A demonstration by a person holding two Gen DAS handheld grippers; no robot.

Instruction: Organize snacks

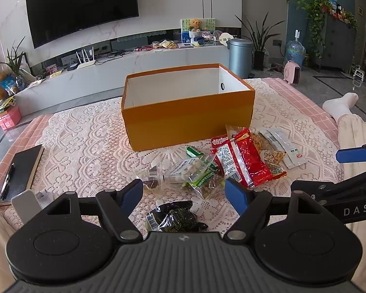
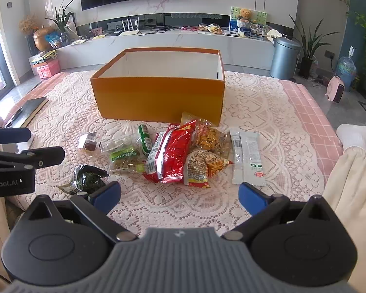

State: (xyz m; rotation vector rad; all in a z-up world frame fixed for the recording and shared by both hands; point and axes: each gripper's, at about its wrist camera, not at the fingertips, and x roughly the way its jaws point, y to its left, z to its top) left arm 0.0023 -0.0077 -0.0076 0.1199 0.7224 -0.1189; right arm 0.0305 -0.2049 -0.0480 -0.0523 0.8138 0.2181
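An open orange box [image 1: 188, 119] [image 2: 158, 95] with a white inside stands on the lace cloth, nothing visible in it. In front of it lies a heap of snacks: a red bag [image 1: 241, 161] [image 2: 170, 153], green raisin packs [image 1: 202, 180] [image 2: 125, 157], an orange-yellow snack bag [image 2: 207, 166], two white sachets [image 1: 284, 149] [image 2: 247, 158] and a dark pack [image 1: 175, 216] [image 2: 87, 178]. My left gripper [image 1: 185, 196] hangs open just above the dark pack. My right gripper [image 2: 180, 196] is open over bare cloth, short of the heap.
A black notebook with a pen [image 1: 19, 173] [image 2: 24, 111] and a white device [image 1: 25, 204] lie at the left edge. A person's leg and white sock [image 1: 341, 107] [image 2: 353, 136] rest at the right. Behind are a TV bench [image 1: 124, 66] and a bin [image 1: 240, 57].
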